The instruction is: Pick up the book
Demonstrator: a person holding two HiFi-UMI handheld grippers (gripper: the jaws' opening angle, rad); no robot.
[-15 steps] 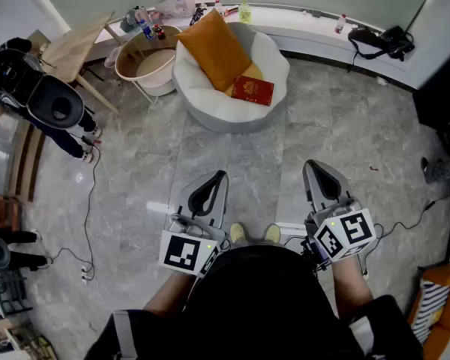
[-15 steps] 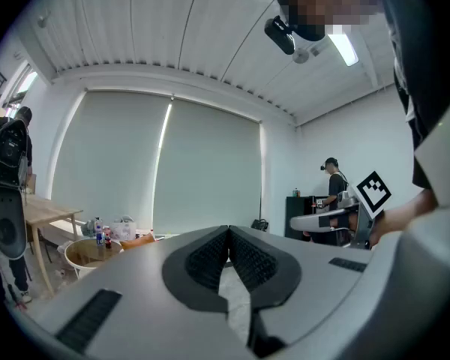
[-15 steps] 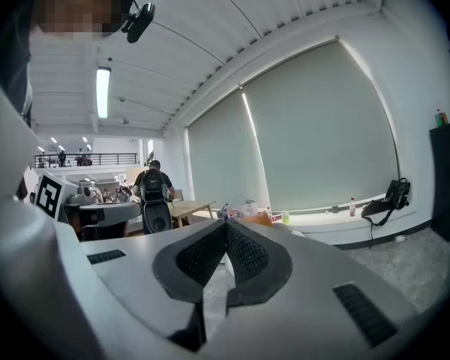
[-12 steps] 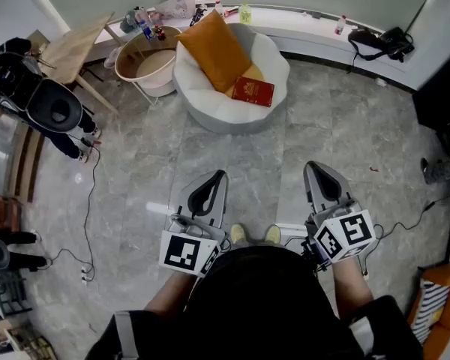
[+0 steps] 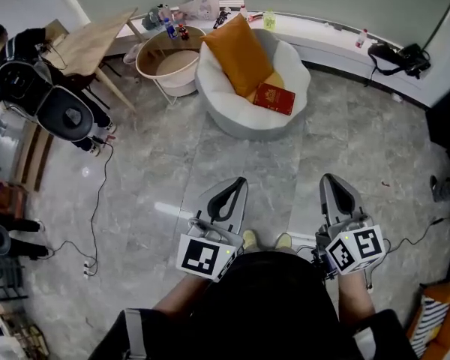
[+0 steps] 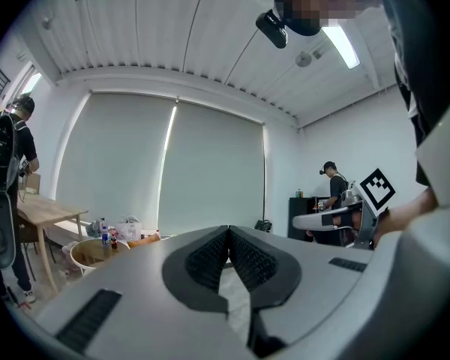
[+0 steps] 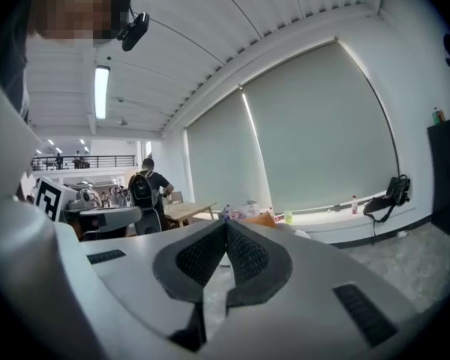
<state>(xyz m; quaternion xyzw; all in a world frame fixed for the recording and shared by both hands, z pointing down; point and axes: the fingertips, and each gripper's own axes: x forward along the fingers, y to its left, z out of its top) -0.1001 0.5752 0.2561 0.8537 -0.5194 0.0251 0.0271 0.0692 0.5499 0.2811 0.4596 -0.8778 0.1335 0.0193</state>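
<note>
Far across the floor in the head view, the red book point(image 5: 274, 98) lies flat on the seat of a round white chair point(image 5: 226, 117), tucked against the right side of an orange cushion point(image 5: 240, 49). Both claws sit near, low in the picture and well apart from that chair. The left claw point(image 5: 238, 184) and the right claw point(image 5: 333, 183) point out over bare grey floor point(image 5: 232, 156), each closed up with nothing in it. So the call here: this is the approach, right at its start, with the pick-up not yet begun.

Over to the left gripper view: the left claw point(image 6: 229, 232) has its ribbed pads pressed tip to tip, empty, aimed at a blind-covered wall. No book shows along it.

Right gripper view now: the right claw point(image 7: 226, 225) is likewise pinched together on nothing, and a sliver of the orange cushion point(image 7: 263, 219) peeks just past its tip, far off. The book is too small to pick out there.

Next move, as I read it: close the gap to the chair, spread one claw's jaws, and come in at the book's free edge, since it lies flat on soft padding.
</note>
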